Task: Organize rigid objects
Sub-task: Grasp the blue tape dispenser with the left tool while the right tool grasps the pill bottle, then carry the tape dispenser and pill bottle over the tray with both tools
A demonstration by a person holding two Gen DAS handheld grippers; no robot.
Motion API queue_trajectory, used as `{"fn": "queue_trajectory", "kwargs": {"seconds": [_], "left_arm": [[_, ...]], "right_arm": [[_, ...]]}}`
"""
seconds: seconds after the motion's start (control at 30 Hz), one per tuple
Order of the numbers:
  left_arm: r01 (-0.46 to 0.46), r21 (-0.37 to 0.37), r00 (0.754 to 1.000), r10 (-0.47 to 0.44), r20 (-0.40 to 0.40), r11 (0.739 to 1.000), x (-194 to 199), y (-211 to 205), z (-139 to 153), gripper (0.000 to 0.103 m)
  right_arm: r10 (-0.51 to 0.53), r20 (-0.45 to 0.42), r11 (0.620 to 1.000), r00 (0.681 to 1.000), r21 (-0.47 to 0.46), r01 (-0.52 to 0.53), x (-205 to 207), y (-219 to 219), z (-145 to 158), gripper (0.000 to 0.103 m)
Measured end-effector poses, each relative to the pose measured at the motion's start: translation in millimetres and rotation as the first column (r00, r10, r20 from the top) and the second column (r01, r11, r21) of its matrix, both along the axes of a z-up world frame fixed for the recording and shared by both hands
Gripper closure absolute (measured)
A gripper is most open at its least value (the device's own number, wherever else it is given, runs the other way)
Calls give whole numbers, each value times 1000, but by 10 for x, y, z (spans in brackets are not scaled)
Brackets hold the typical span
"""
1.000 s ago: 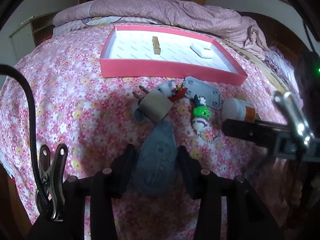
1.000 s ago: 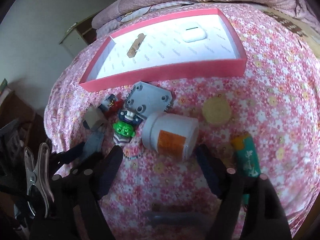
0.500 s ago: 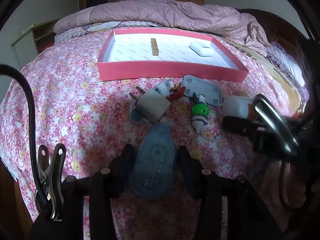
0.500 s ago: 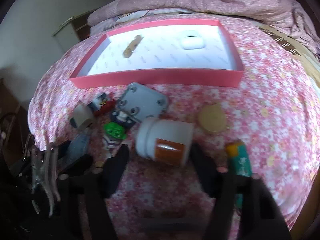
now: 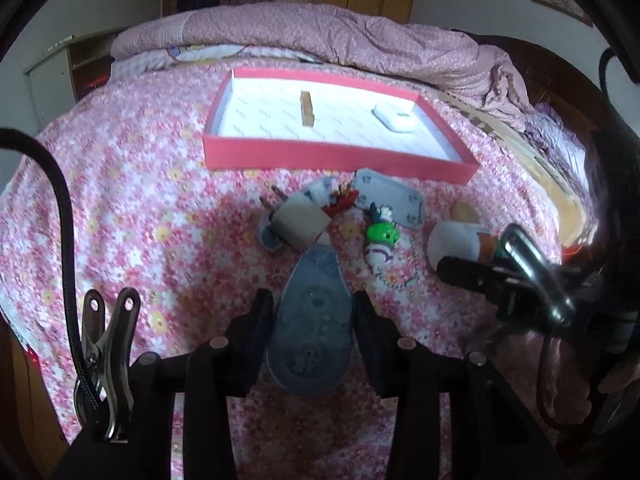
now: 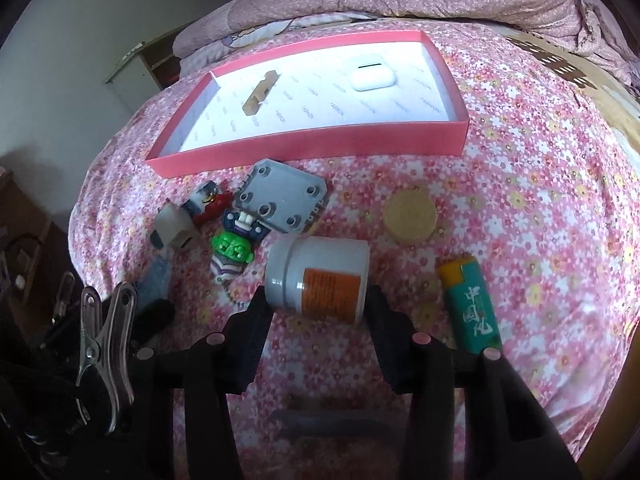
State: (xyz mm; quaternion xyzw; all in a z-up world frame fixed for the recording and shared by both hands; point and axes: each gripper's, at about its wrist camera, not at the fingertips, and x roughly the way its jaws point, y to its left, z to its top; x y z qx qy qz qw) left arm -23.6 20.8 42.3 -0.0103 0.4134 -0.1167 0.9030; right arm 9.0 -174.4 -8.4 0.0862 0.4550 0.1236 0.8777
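Note:
My left gripper (image 5: 314, 312) is shut on a blue translucent correction-tape dispenser (image 5: 312, 320), held just above the bed. My right gripper (image 6: 318, 304) is shut on a white pill bottle (image 6: 320, 276) with an orange label, lying sideways between the fingers. The pink tray (image 5: 336, 154) lies ahead and holds a wooden peg (image 5: 307, 109) and a white earbud case (image 5: 394, 118); it also shows in the right wrist view (image 6: 312, 144). In front of the tray lie a grey plate (image 6: 280, 200), a green toy figure (image 6: 232, 252), a plug adapter (image 6: 176, 226) and a small red toy (image 6: 208, 202).
A yellow round disc (image 6: 410, 216) and a green lighter (image 6: 470, 304) lie on the flowered bedspread right of the bottle. A rumpled pink quilt (image 5: 320, 36) lies behind the tray. The bed's left edge drops off near a cabinet (image 5: 52, 72).
Both grippers have closed on their objects: the left on the dispenser, the right on the bottle. Both views have risen and tilted a little, with the objects lifted slightly.

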Motion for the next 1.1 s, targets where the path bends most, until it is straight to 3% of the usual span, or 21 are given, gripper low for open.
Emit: {"fn": "queue_trajectory", "kwargs": {"seconds": [0.43,0.8,1.1], "left_arm": [[-22,-1,999,22,44,1000,21,54,182,60],[-29,-47,999,31,40,998,140,117,284,60],[-35,-55,997,38,62,998,402,96,464,60]], "right_arm": [[32,55,999,998,21,-33,-83,-40,132,57],[45,115,997,992,60,-53,-102,-177,315,57],[46,209,999,977,8,-49,5,-231,625,57]]}}
